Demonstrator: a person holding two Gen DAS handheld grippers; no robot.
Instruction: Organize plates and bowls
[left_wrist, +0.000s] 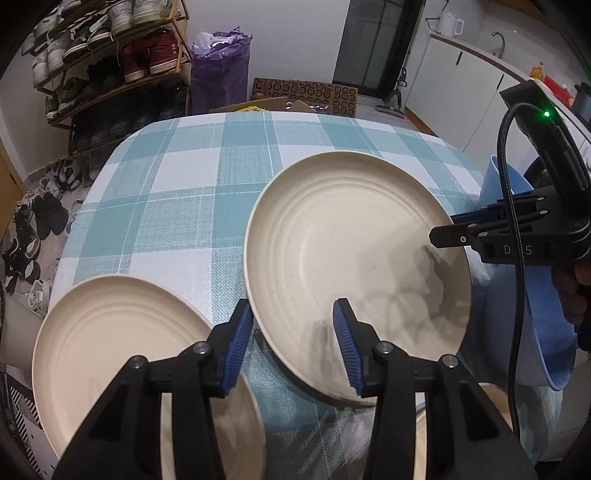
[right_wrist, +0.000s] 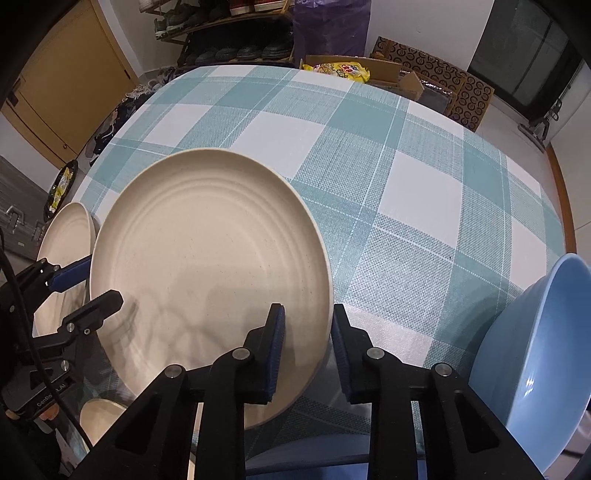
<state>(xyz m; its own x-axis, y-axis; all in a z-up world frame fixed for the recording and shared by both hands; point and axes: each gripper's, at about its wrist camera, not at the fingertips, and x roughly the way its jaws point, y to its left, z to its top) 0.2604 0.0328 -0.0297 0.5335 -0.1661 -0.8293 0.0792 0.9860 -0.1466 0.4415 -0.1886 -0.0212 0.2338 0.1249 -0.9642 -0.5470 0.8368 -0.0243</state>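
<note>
Plate (right_wrist: 207, 254) rim between right gripper (right_wrist: 308, 347) fingers

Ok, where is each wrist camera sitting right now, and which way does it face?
Left wrist: on the left tool, facing down and forward across the checked table at the middle plate and a second plate; its own fingers straddle the middle plate's near rim; the right tool and a hand enter from the right.
Right wrist: on the right tool, facing down at the middle plate's right rim, which its fingers straddle; blue bowl at right.
Shared: both plates, table, bowl, each other's tool.
</note>
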